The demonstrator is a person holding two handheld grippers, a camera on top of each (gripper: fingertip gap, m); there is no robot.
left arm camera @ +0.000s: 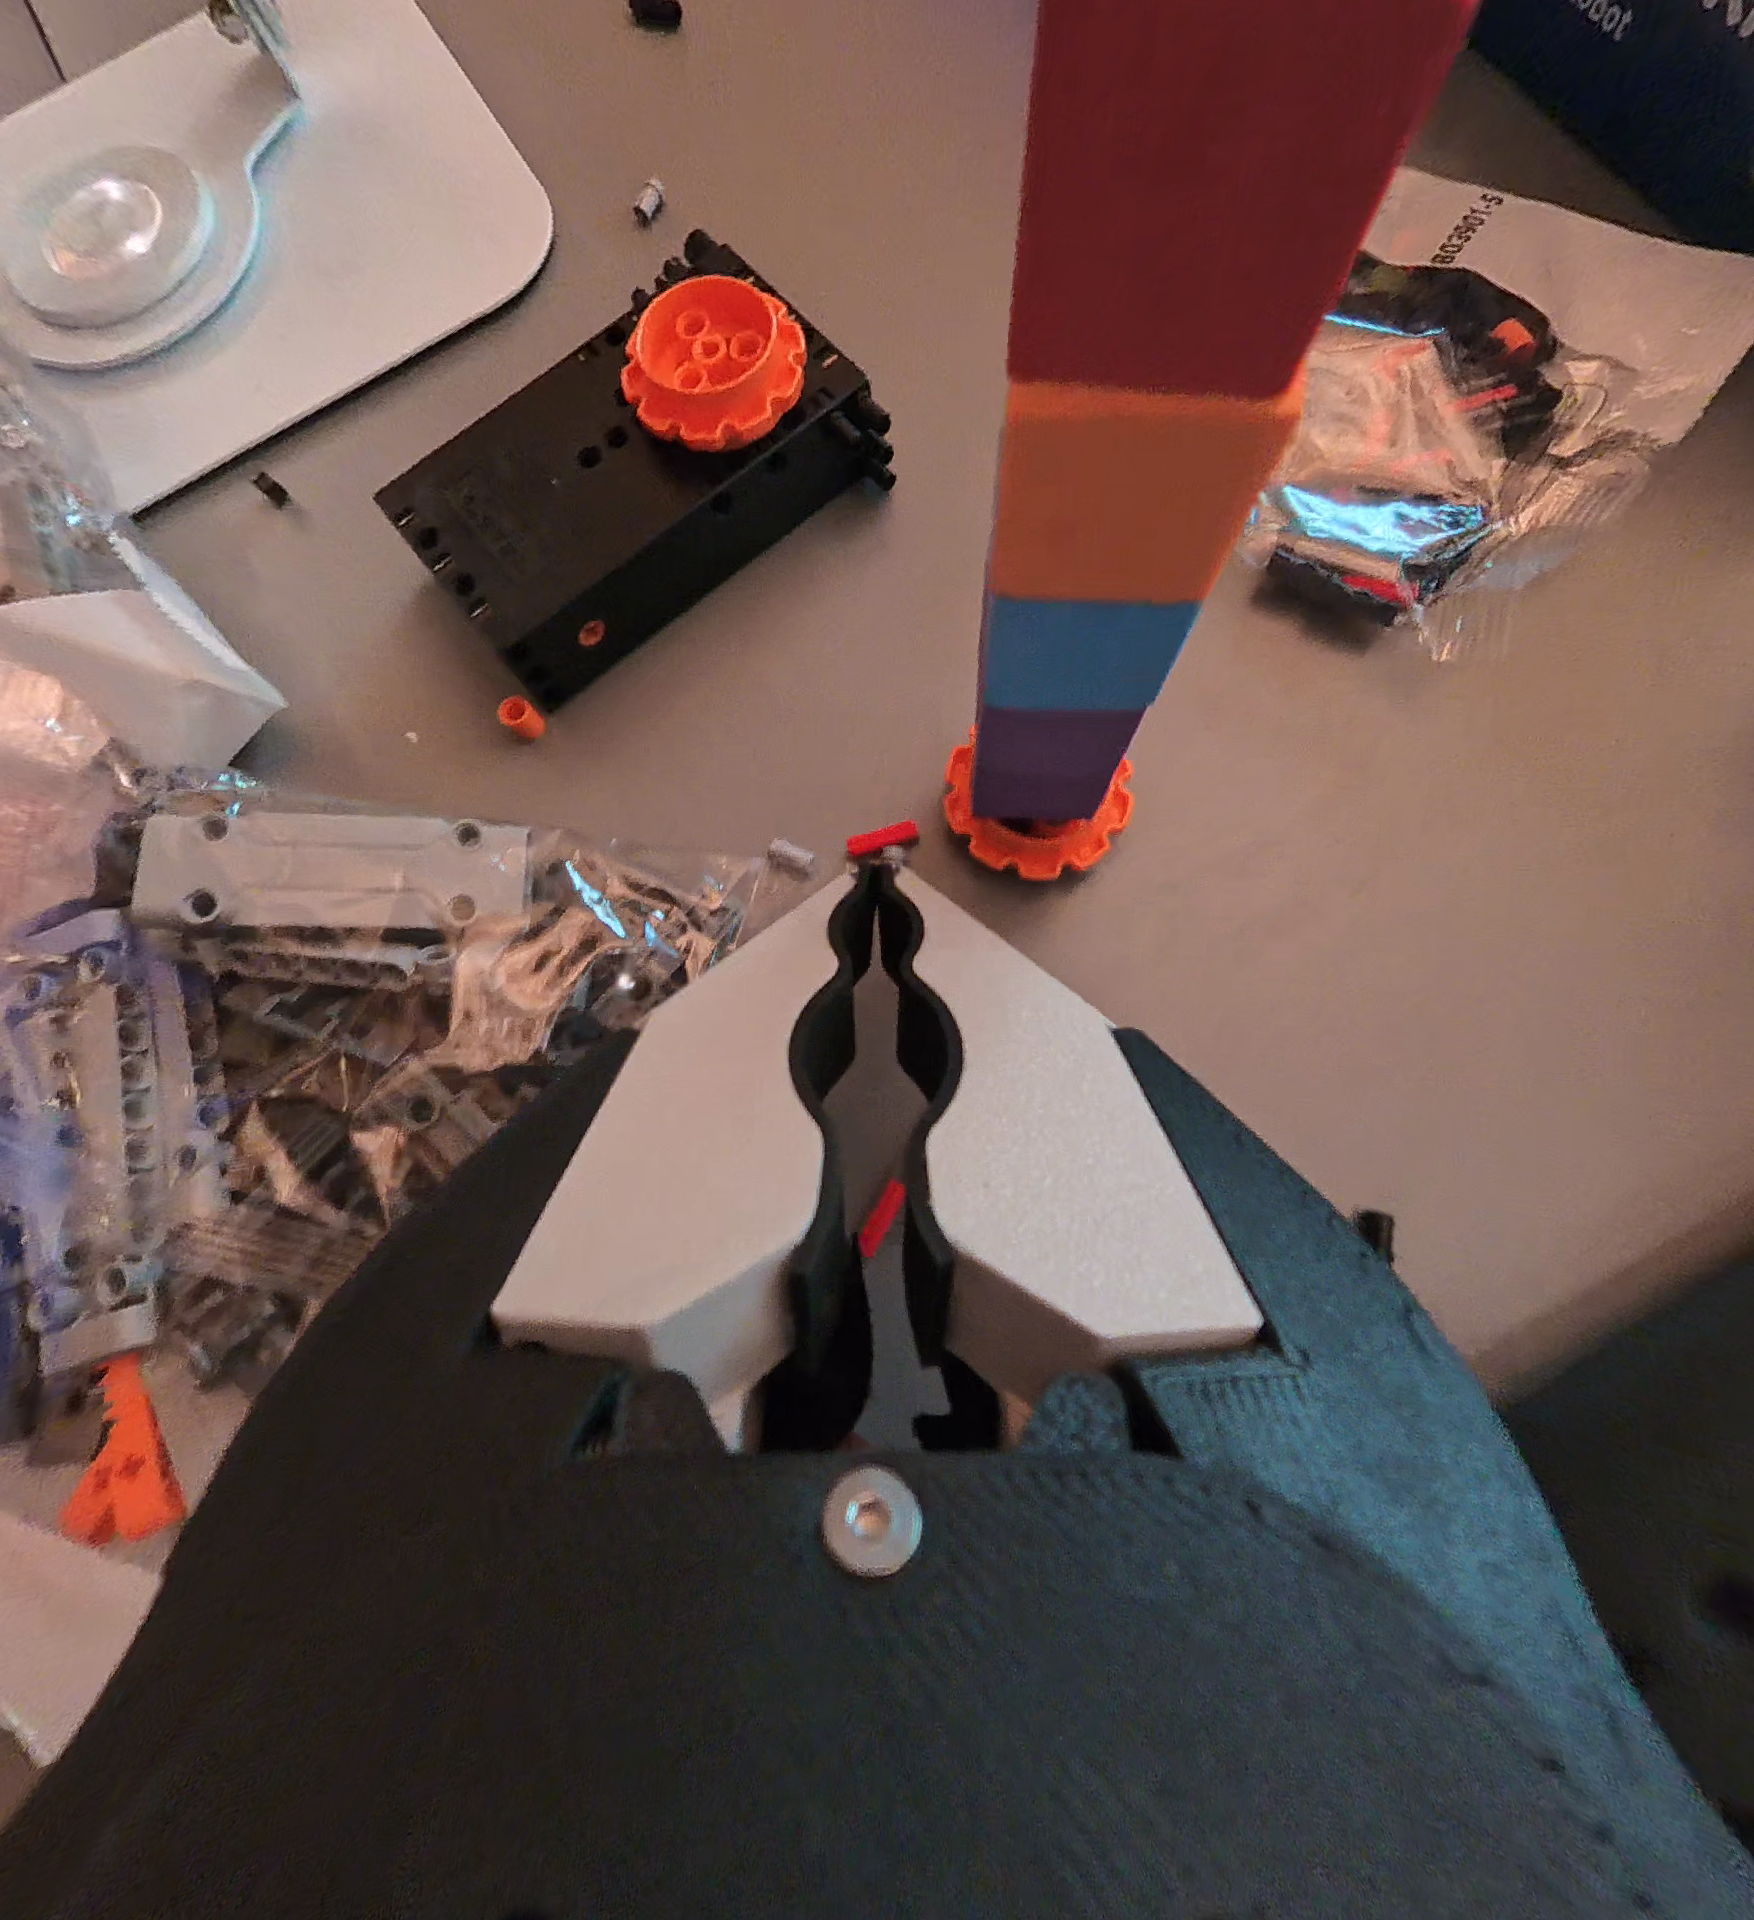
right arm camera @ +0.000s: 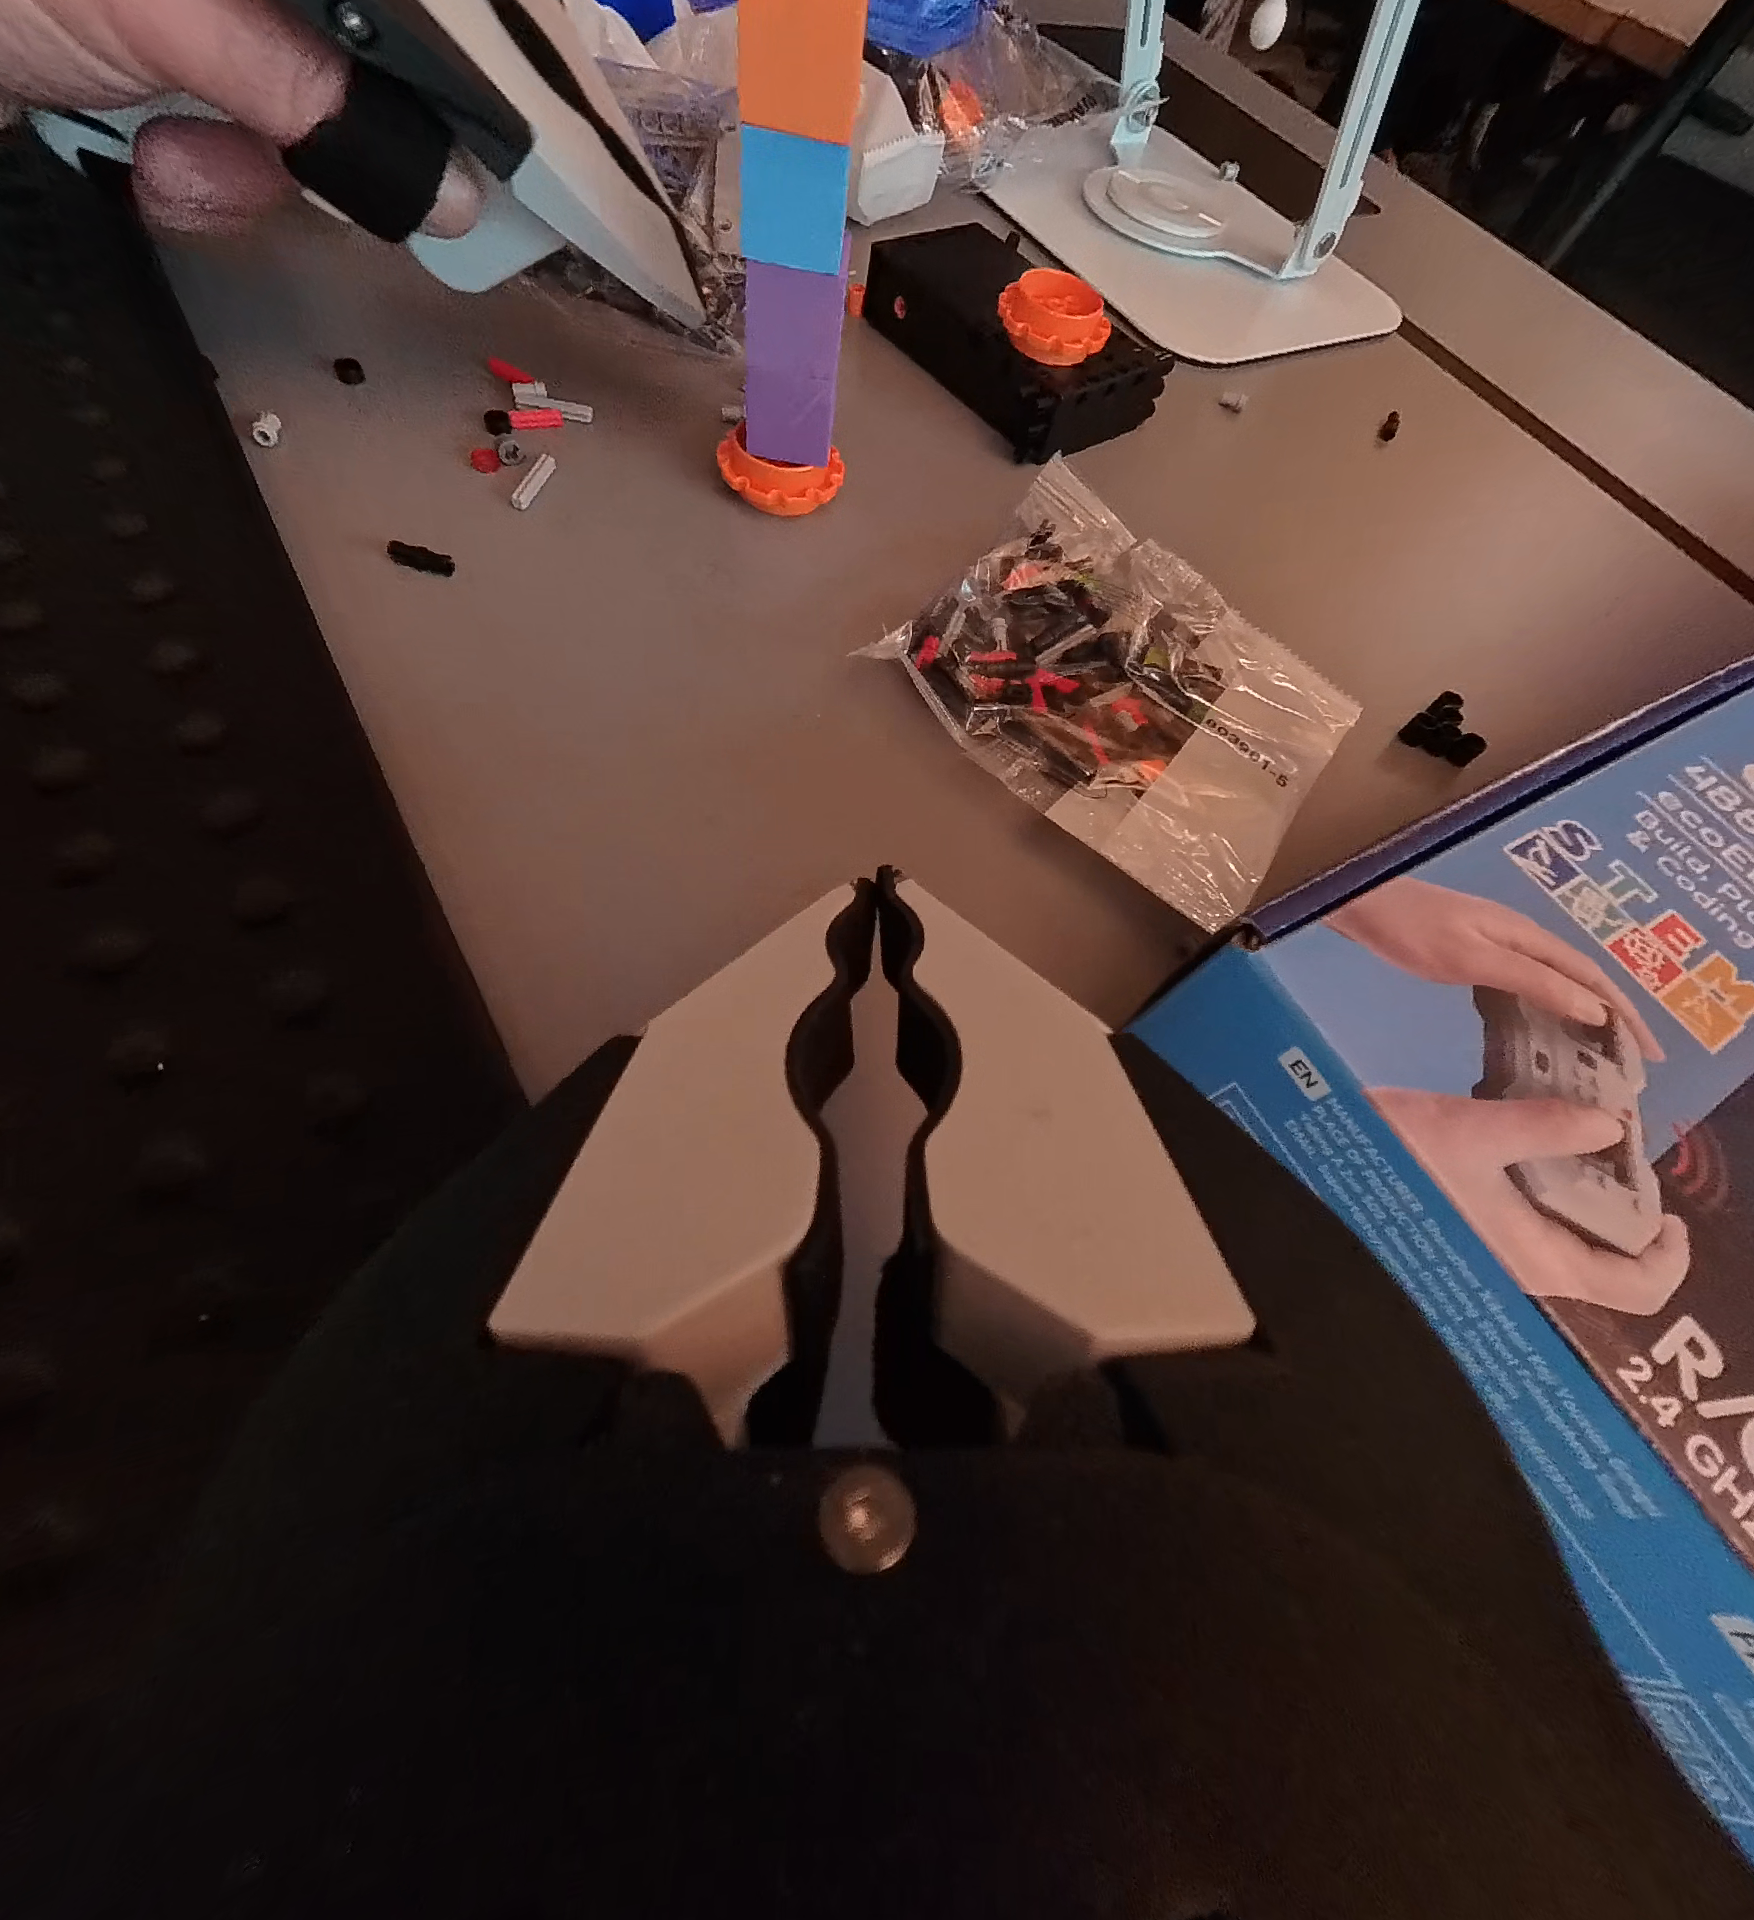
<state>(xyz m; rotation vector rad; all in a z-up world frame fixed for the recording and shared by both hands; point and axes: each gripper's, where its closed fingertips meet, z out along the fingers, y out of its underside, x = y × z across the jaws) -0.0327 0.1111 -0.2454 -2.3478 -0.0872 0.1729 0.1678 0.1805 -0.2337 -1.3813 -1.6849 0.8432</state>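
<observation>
Down on the grey table, the left gripper is pinching a small red pin at its tips, beside an orange wheel under a striped post. The right gripper is hanging clenched and empty near a clear bag holding black and red pins; a bigger bag is holding grey and blue beams.

Bare table ahead; striped tower and parts bag flank it

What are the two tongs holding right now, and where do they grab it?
The left tongs pinch a small red pin at their very tips, gripping its middle. The right tongs are shut on nothing.
</observation>
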